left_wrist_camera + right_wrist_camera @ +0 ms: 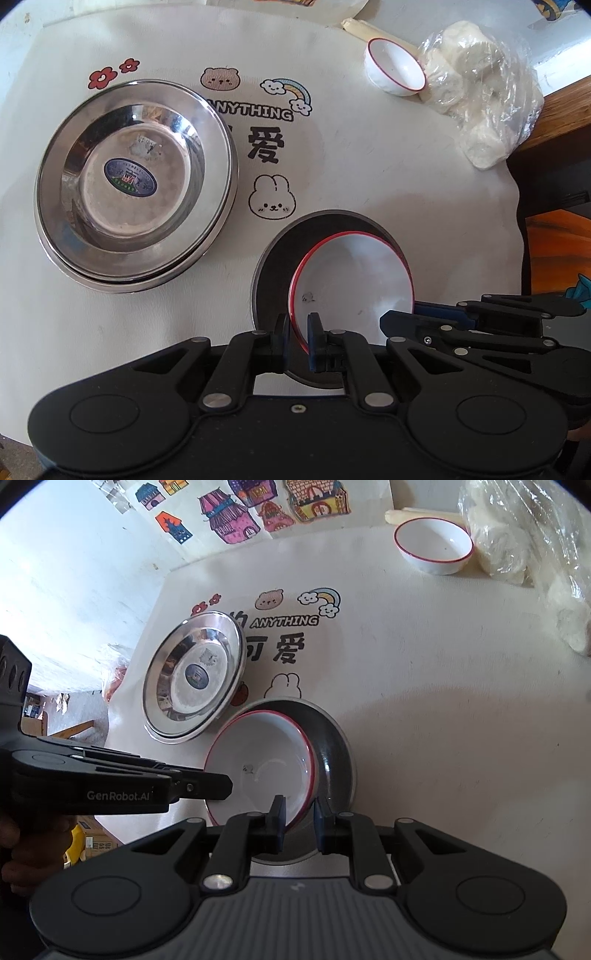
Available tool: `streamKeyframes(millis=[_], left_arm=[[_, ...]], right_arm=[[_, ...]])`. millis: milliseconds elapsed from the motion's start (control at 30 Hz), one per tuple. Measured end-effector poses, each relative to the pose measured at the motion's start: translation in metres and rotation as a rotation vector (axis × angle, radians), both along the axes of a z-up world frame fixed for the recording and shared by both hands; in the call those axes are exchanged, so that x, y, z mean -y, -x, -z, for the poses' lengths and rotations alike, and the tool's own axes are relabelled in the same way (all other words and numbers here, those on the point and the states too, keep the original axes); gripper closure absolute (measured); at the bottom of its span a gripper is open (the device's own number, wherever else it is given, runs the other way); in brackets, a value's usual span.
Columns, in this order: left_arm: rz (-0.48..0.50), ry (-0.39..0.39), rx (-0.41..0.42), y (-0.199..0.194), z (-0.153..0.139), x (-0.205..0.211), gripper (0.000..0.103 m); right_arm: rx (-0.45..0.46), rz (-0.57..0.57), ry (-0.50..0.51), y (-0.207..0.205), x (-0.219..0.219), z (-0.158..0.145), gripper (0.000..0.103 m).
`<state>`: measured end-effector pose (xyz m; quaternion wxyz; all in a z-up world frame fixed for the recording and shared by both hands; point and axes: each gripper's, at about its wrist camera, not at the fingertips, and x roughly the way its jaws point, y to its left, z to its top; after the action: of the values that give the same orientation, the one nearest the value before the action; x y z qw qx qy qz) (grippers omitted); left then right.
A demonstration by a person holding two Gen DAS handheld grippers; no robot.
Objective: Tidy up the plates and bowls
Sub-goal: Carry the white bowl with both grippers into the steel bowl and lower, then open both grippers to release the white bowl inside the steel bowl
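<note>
A white red-rimmed plate (351, 280) (258, 764) is held tilted over a dark plate (273, 269) (334, 753) on the mat. My left gripper (298, 332) is shut on the white plate's left rim. My right gripper (298, 814) is shut on its right rim; it shows from the side in the left wrist view (424, 321). The left gripper shows from the side in the right wrist view (207, 784). Stacked steel plates (136, 184) (194, 675) lie to the left. A small white red-rimmed bowl (395, 68) (434, 546) stands at the back right.
A plastic bag of white buns (476, 92) (535, 546) lies beside the small bowl. The white printed mat (369, 166) covers the table; its right edge (517, 206) drops off. A wall with house stickers (240, 509) is behind.
</note>
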<state>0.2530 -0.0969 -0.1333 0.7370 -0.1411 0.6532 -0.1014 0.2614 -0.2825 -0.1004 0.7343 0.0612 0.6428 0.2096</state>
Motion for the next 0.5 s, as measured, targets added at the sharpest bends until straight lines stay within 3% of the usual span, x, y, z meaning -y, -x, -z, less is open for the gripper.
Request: streamKeyframes(millis=[500], left_arm=[[-0.006,-0.051,-0.03,-0.004,0.012,0.005,0.092]], right_arm=[[-0.007,-0.028,0.025,-0.001,-0.004,0.017,0.085]])
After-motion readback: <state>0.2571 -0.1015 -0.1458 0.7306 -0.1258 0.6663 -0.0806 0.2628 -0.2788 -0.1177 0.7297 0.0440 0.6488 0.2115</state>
